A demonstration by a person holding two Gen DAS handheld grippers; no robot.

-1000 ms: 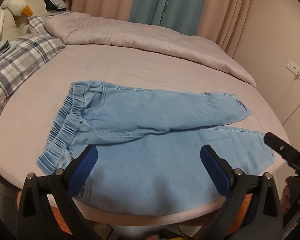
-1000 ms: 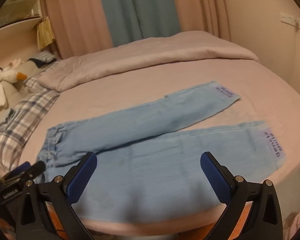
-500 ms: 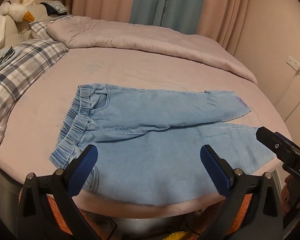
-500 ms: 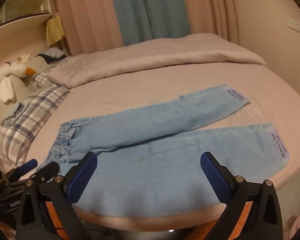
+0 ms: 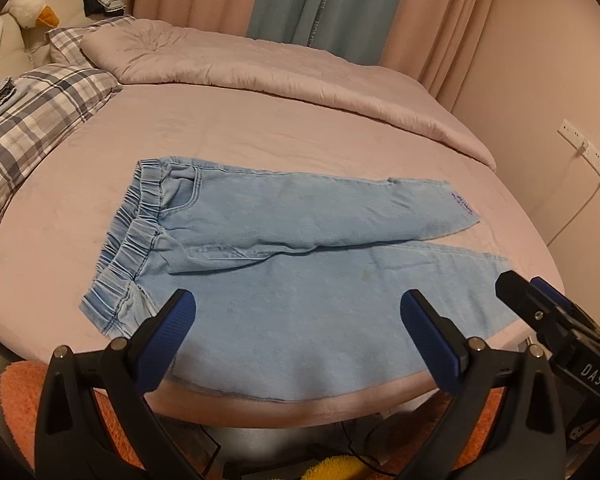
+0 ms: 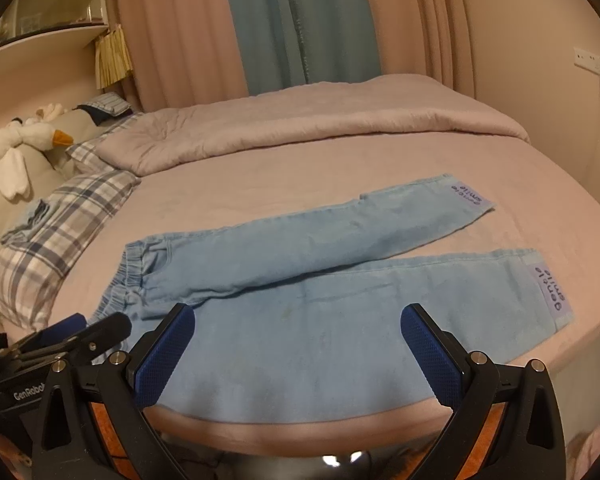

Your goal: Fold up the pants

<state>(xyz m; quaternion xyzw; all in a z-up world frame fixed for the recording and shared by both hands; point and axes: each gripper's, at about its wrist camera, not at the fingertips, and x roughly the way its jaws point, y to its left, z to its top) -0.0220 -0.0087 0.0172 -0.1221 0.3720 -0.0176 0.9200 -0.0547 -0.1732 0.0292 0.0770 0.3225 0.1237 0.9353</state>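
Light blue denim pants point(image 5: 300, 248) lie flat on the pink bed, elastic waistband point(image 5: 140, 216) to the left, both legs stretching right, slightly spread. They also show in the right wrist view point(image 6: 320, 280), cuffs with purple labels point(image 6: 550, 292) at the right. My left gripper point(image 5: 298, 332) is open and empty, held above the bed's near edge over the near leg. My right gripper point(image 6: 298, 344) is open and empty, also at the near edge. The right gripper's tip shows in the left wrist view point(image 5: 540, 312); the left gripper's tip shows in the right wrist view point(image 6: 84, 332).
A folded pink duvet point(image 5: 260, 68) lies across the far side of the bed point(image 5: 80, 216). Plaid pillows point(image 5: 32, 120) and a plush duck point(image 5: 32, 12) sit at the far left. Curtains point(image 5: 324, 0) hang behind. An orange rug point(image 5: 16, 396) lies below the near edge.
Both grippers have pulled back and up from the bed; the pants sit farther off in both views. The pants have not moved. Both grippers stay open.
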